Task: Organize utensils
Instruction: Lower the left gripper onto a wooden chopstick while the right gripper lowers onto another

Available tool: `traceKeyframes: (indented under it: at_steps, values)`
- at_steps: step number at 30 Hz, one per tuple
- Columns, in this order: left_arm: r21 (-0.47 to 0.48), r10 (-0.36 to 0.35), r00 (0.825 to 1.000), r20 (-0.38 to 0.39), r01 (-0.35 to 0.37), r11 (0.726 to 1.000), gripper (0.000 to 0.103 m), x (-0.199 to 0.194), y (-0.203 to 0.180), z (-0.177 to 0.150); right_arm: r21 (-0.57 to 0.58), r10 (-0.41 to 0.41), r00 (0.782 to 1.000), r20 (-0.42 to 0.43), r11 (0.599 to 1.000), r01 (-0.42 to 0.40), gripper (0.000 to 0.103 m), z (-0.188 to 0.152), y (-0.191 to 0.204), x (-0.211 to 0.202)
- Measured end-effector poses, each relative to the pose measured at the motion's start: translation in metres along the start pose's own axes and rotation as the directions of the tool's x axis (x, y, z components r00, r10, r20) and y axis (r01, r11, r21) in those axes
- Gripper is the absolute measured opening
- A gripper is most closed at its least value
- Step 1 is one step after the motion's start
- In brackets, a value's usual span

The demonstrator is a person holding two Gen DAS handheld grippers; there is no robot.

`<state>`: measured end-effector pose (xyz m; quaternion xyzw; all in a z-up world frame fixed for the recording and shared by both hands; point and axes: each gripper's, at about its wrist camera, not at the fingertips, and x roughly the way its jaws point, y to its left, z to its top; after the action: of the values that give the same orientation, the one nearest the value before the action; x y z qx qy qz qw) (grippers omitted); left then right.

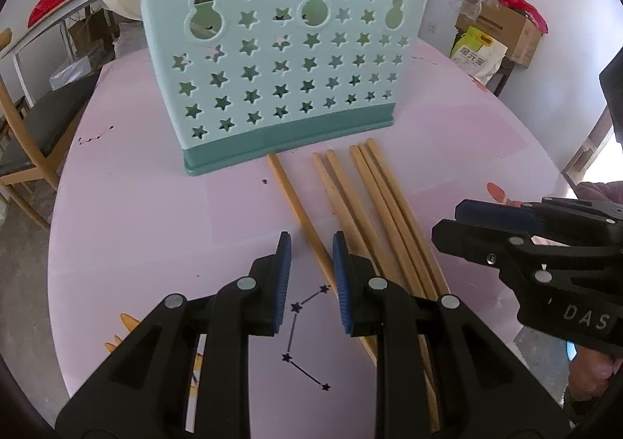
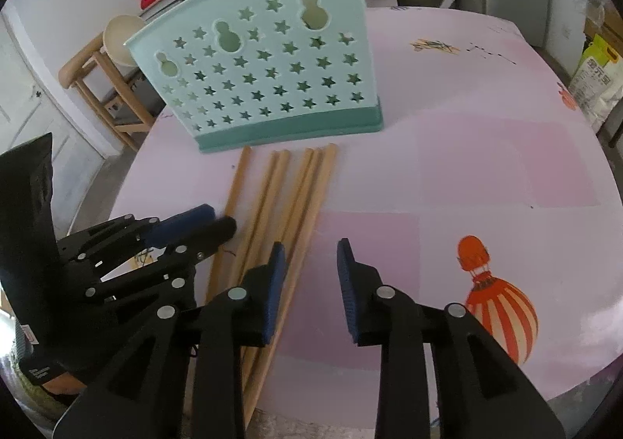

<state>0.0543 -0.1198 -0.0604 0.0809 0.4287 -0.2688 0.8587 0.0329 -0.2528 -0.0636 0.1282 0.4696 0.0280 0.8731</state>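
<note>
**A:** What do my two cameras show right now?

**B:** From my left gripper (image 1: 309, 275), the fingers (image 1: 281, 275) stand a little apart; one wooden chopstick (image 1: 300, 211) runs through the gap on the pink surface (image 1: 155, 213), and neither pad seems to press on it, though the near end is hidden under the finger frame. Five more chopsticks (image 1: 383, 213) lie in a fan just to its right; their near ends vanish behind my right finger.

**A:** And the holder?

**B:** A pale teal utensil holder (image 1: 280, 61) with star cut-outs stands upright just beyond the far chopstick tips; I cannot tell whether the tips touch its base, and what is inside I cannot make out.

**A:** The other side?

**B:** My right gripper (image 2: 311, 275) has its fingers apart with bare surface between them; its left finger overlaps the outermost chopstick in view, but contact I cannot judge. A printed hot-air balloon (image 2: 494, 306) sits on the surface to the right; the lower chopstick ends are cut off behind the frame.
</note>
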Motion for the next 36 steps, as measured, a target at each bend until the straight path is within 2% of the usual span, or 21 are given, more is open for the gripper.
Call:
traceKeyframes:
  at_steps: [8, 14, 16, 21, 24, 29, 32, 36]
  values:
    - [-0.01, -0.015, 1.0, 0.004, 0.015, 1.0, 0.01, 0.0, 0.014, 0.0, -0.038, -0.04, 0.999, -0.024, 0.998, 0.04, 0.028, -0.001, 0.008, 0.012]
    - [-0.052, -0.072, 0.997, 0.004, 0.072, 0.996, 0.008, 0.001, 0.029, -0.001, -0.052, -0.062, 0.998, -0.015, 0.997, 0.061, 0.027, -0.002, 0.009, 0.013]
    - [-0.052, -0.07, 0.998, 0.004, 0.07, 0.996, 0.007, 0.001, 0.031, -0.001, -0.048, -0.066, 0.998, -0.016, 0.997, 0.065, 0.026, -0.002, 0.008, 0.014]
    - [-0.065, -0.059, 0.998, 0.003, 0.059, 0.996, 0.007, 0.001, 0.035, -0.003, -0.044, -0.071, 0.997, -0.012, 0.997, 0.07, 0.013, -0.003, 0.0, 0.012]
    - [-0.08, -0.049, 0.999, -0.001, 0.049, 0.996, 0.006, -0.001, 0.037, -0.004, -0.044, -0.082, 0.997, -0.015, 0.996, 0.081, 0.011, -0.004, -0.005, 0.01]
    - [-0.096, -0.033, 0.999, -0.017, 0.032, 0.995, 0.006, -0.006, 0.043, -0.009, -0.008, -0.11, 0.994, -0.022, 0.994, 0.11, 0.01, -0.006, -0.024, 0.003]
    - [-0.088, -0.031, 0.999, -0.032, 0.028, 0.996, 0.006, -0.007, 0.045, -0.009, 0.005, -0.09, 0.995, -0.032, 0.996, 0.09, 0.012, -0.004, -0.031, 0.003]
    - [-0.082, -0.046, 0.997, -0.059, 0.041, 0.996, 0.007, -0.004, 0.048, -0.002, -0.014, -0.092, 0.995, -0.037, 0.996, 0.091, 0.019, 0.002, -0.031, 0.007]
